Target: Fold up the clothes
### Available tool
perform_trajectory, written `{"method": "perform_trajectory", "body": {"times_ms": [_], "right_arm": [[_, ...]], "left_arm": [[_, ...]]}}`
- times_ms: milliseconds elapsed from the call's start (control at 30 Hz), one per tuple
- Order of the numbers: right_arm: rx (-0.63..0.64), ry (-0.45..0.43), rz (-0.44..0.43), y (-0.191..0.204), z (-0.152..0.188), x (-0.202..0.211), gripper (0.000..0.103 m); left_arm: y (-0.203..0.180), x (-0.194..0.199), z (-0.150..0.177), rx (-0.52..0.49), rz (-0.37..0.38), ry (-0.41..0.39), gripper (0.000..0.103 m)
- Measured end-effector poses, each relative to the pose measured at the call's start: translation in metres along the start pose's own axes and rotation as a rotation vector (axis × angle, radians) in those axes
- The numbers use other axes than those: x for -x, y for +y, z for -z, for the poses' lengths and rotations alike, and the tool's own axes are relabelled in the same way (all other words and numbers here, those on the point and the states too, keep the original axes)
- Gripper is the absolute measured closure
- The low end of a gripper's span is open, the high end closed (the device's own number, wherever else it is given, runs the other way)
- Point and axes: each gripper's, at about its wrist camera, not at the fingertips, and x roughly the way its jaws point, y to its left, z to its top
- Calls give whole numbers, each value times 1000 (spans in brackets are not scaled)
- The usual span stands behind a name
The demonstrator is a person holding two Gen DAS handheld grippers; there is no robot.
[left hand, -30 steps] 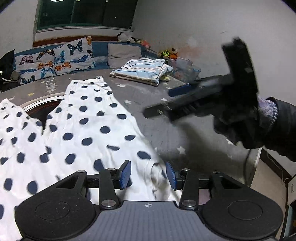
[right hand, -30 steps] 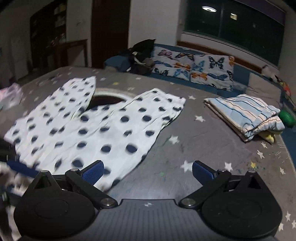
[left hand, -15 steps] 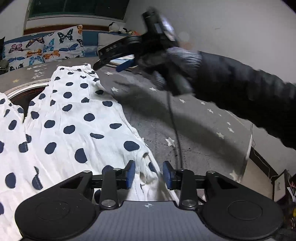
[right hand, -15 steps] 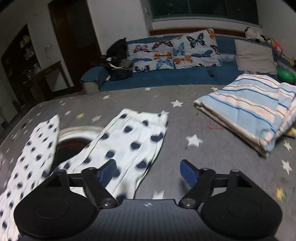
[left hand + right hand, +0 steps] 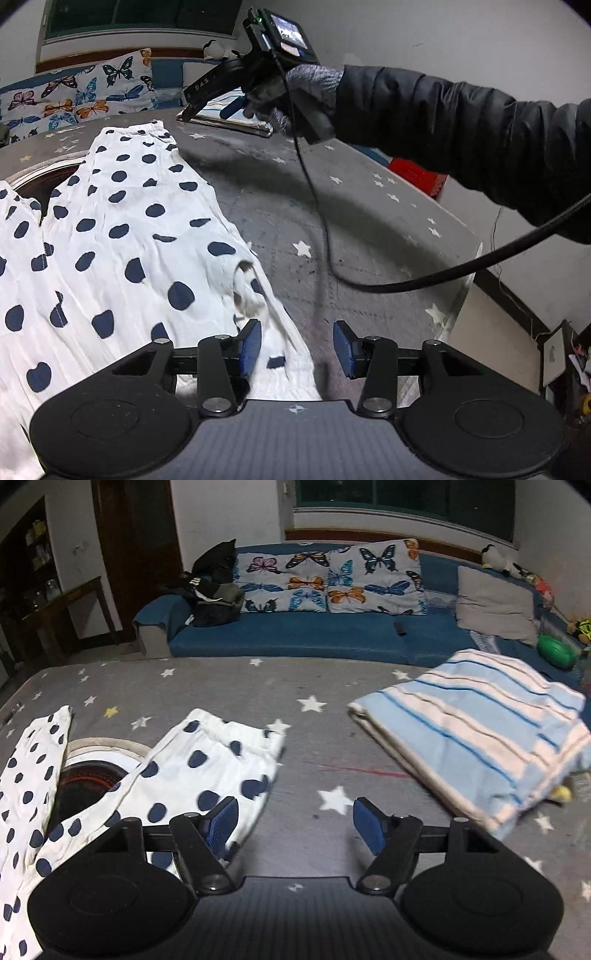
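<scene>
White trousers with dark blue dots (image 5: 122, 236) lie spread flat on the grey star-print table (image 5: 332, 221). My left gripper (image 5: 297, 349) is open, low over the waistband end, with a bunched edge of the cloth between its fingers. My right gripper (image 5: 294, 825) is open and empty, hovering just off the right edge of one trouser leg's cuff (image 5: 229, 749). The other leg (image 5: 33, 768) lies to the left. From the left wrist view the right gripper (image 5: 207, 99) is held high at the far end of the trousers.
A folded blue-and-white striped blanket (image 5: 491, 738) lies on the table at the right. A round opening (image 5: 88, 775) in the table shows between the trouser legs. A blue sofa (image 5: 314, 635) with butterfly cushions stands behind. A black cable (image 5: 406, 284) hangs from the right hand.
My right gripper moved away along the table to the far cuff end of the trousers. My left gripper's fingers stand wider apart than half a second ago.
</scene>
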Motion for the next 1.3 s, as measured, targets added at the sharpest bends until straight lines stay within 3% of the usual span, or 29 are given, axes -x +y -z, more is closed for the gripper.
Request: {"method": "perform_trajectory", "body": {"times_ms": [133, 300, 400, 733, 933, 1100, 1300], "right_arm": [[-24, -2, -4, -7, 1, 5, 32], [-57, -12, -44, -5, 1, 1, 32], [-82, -4, -65, -2, 2, -10, 33], [-141, -3, -82, 8, -10, -54, 38], [-130, -15, -38, 19, -17, -76, 45], [-142, -16, 16, 23, -23, -81, 88], [-153, -42, 40, 26, -27, -67, 94]], "left_arm": [[-10, -3, 2, -47, -24, 15, 59], [-9, -13, 4, -60, -50, 54, 85], [1, -13, 2, -19, -44, 51, 93], [38, 22, -4, 183, 60, -43, 95], [51, 39, -4, 241, 66, -83, 95], [49, 54, 4, 284, 63, -134, 95], [56, 71, 19, 351, 54, -179, 95]]}}
